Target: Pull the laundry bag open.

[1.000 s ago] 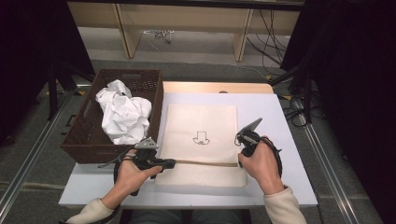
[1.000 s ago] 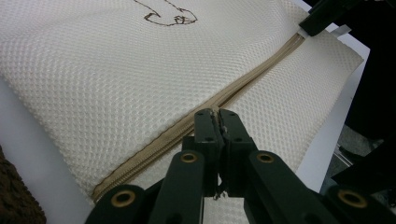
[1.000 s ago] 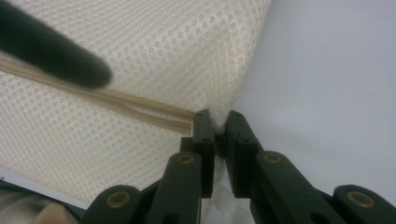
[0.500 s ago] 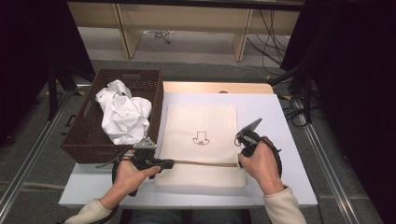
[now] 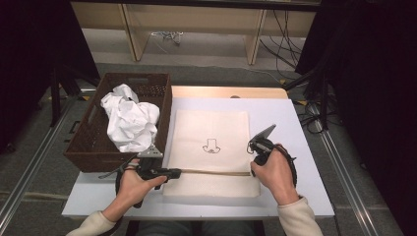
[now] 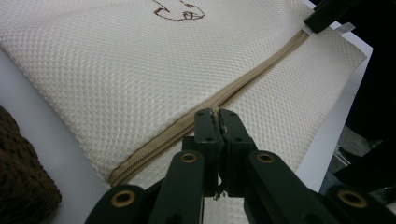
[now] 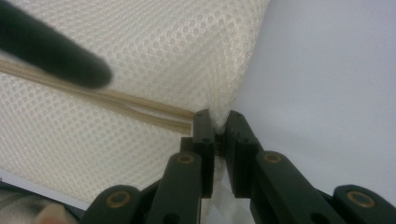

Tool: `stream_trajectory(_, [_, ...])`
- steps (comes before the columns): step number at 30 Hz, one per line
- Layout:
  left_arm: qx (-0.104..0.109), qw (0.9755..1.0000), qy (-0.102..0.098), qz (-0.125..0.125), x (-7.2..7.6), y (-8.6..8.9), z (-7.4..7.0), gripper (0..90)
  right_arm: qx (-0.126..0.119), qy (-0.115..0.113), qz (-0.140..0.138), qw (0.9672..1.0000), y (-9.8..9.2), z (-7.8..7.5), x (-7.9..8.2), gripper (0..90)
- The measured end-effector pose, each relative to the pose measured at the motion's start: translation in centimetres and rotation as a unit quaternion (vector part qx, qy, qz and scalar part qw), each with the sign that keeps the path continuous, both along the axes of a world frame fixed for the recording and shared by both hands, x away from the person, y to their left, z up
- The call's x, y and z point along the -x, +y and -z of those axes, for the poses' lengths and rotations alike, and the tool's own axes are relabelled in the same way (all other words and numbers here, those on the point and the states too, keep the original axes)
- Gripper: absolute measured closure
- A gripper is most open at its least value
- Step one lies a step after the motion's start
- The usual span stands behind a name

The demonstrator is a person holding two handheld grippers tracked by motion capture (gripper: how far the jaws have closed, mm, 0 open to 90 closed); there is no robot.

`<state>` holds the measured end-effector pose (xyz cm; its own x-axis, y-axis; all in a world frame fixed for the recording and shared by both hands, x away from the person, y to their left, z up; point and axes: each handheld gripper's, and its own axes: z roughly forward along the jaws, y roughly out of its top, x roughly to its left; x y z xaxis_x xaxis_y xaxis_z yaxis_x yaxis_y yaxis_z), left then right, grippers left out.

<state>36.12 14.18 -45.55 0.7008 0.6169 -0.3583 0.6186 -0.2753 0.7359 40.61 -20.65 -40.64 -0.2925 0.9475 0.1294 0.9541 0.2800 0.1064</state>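
On the mesh bag, both tongs (clamped shut) have stayed put.

A white table carries a cream mesh bag and a wicker basket.

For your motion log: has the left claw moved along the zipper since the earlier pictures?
No. The left claw sits at the same spot beside the basket, at the mesh bag's left edge.

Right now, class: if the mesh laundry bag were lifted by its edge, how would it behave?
The mesh laundry bag would probably droop: it lies flat and thin. Its open weave suggests it is light. The right claw pinches a puckered edge, so the fabric likely bunches easily.
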Motion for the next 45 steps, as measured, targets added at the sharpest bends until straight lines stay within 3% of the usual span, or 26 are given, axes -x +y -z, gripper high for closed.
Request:
stream_trajectory(8, [0.002,1.0,-0.003,-0.004,0.1,-0.1,0.1,86.9,0.0,0.003,0.006,1.0,0.1,-0.1,0.1,84.7])
stream_trajectory(11, [0.002,1.0,0.0,-0.004,0.2,0.0,0.1,86.9,0.001,0.0,-0.004,1.0,0.0,-0.1,0.0,84.7])
stream_trajectory(14, [0.0,1.0,0.001,-0.002,0.2,0.1,0.1,86.9,0.01,0.0,0.017,0.9998,0.3,-0.1,0.2,84.7])
stream_trajectory(16, [0.0,1.0,0.001,-0.002,0.2,0.1,0.1,86.9,0.0,0.008,0.014,0.9999,0.3,-0.1,0.1,84.7])
stream_trajectory(18, [0.0,1.0,0.002,0.0,0.2,0.2,0.2,86.9,-0.001,0.0,-0.002,1.0,0.0,0.0,0.0,84.7])
stream_trajectory(21, [-0.002,1.0,0.002,-0.001,0.3,0.3,0.2,86.9,-0.001,0.009,0.01,0.9999,0.2,-0.1,0.1,84.7])
stream_trajectory(23, [0.0,1.0,0.004,0.0,0.3,0.3,0.3,86.9,-0.001,0.001,-0.006,1.0,0.1,0.1,0.0,84.7])
stream_trajectory(28, [0.0,1.0,0.008,-0.003,0.4,0.7,0.4,86.9,-0.001,0.002,-0.004,1.0,0.1,0.1,0.0,84.7])
stream_trajectory(29, [-0.001,1.0,0.008,-0.006,0.4,0.7,0.4,86.9,0.011,0.003,0.01,0.9999,0.2,0.0,0.1,84.7])
stream_trajectory(30, [0.002,0.9999,0.008,-0.008,0.4,0.8,0.4,86.9,0.019,-0.009,0.005,0.9998,0.2,0.1,0.1,84.7])
stream_trajectory(45, [0.0,0.9999,0.01,-0.01,0.6,1.2,0.7,86.9,0.019,0.0,0.005,0.9998,0.1,0.1,0.0,84.7])
